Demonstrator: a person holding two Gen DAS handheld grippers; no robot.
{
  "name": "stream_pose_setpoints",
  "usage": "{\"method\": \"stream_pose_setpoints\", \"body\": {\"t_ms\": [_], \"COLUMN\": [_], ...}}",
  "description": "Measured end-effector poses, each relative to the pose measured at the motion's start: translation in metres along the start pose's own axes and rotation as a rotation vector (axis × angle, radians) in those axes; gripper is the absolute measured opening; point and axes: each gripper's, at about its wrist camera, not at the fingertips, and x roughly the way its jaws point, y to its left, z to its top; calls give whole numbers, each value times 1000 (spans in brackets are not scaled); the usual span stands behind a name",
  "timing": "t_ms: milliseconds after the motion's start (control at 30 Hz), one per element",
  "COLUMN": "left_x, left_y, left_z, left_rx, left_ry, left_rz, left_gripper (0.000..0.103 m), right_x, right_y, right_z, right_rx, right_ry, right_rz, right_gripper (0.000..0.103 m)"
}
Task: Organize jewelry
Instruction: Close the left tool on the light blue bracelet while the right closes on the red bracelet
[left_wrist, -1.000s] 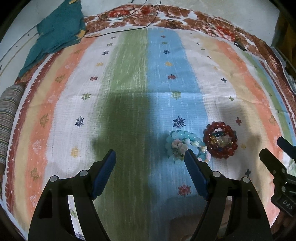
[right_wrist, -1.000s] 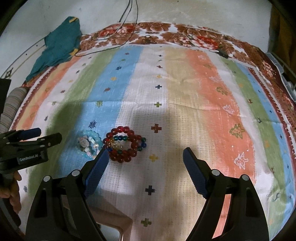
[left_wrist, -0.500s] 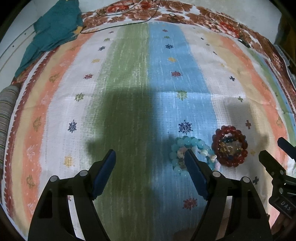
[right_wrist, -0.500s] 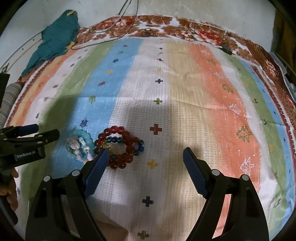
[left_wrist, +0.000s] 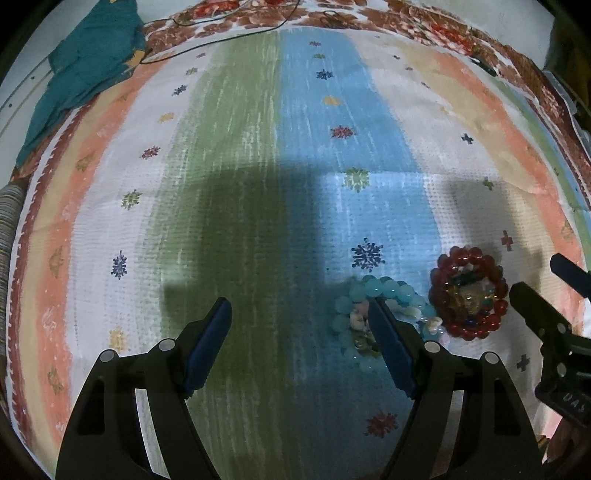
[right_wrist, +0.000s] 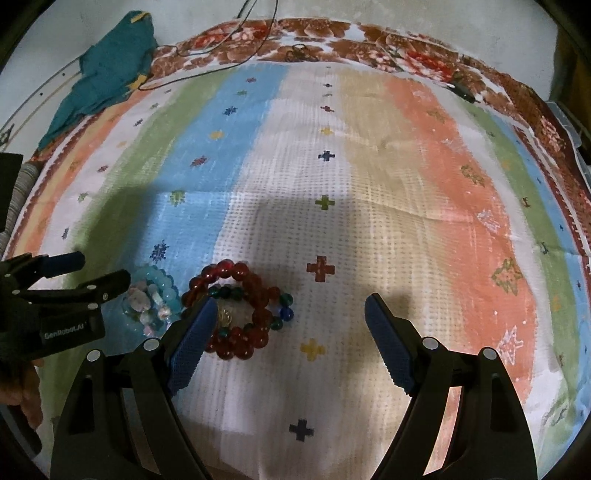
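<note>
A pile of turquoise and pale bead bracelets (left_wrist: 386, 290) lies on the striped cloth (left_wrist: 258, 184), partly hidden behind my left gripper's right finger. Beside it on the right sits a ring of red beads (left_wrist: 467, 258) with green, blue and gold beads inside. My left gripper (left_wrist: 298, 302) hangs open over the green stripe, with nothing between its fingers. In the right wrist view, my right gripper (right_wrist: 291, 299) is open too, its left finger covering the near edge of the red bracelet (right_wrist: 240, 271). The turquoise pile (right_wrist: 164, 286) lies just beyond the left gripper's (right_wrist: 103, 266) tips.
A crumpled teal cloth (left_wrist: 88, 62) and a thin black cable (left_wrist: 221, 33) lie at the far left of the spread. A striped roll (left_wrist: 7, 221) sits at the left edge. A hand (right_wrist: 26, 398) holds the left gripper's handle.
Both grippers have come lower and closer to the bracelets. The turquoise pile has slid partly behind the left gripper's right finger; the right gripper's left finger overlaps the red ring more.
</note>
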Motion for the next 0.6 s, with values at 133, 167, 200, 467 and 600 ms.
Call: {"method": "stream_pose_setpoints", "body": {"t_ms": [133, 167, 200, 467, 600], "left_x": [6, 8, 10, 18, 20], "left_y": [2, 1, -1, -2, -1], "left_z": [2, 3, 3, 3, 1], "left_rx": [-2, 6, 16, 25, 27], "left_ry": [-1, -1, 3, 13, 9], "left_rz": [11, 13, 13, -5, -18], "left_gripper": [76, 76, 76, 78, 76], "right_x": [13, 15, 18, 30, 31], "right_y": [0, 0, 1, 5, 6], "right_z": [2, 2, 2, -1, -2], "right_rx": [0, 1, 1, -18, -20], "right_ry": [25, 30, 36, 64, 69], "right_rz": [3, 6, 9, 29, 54], "right_gripper": [72, 70, 68, 39, 25]}}
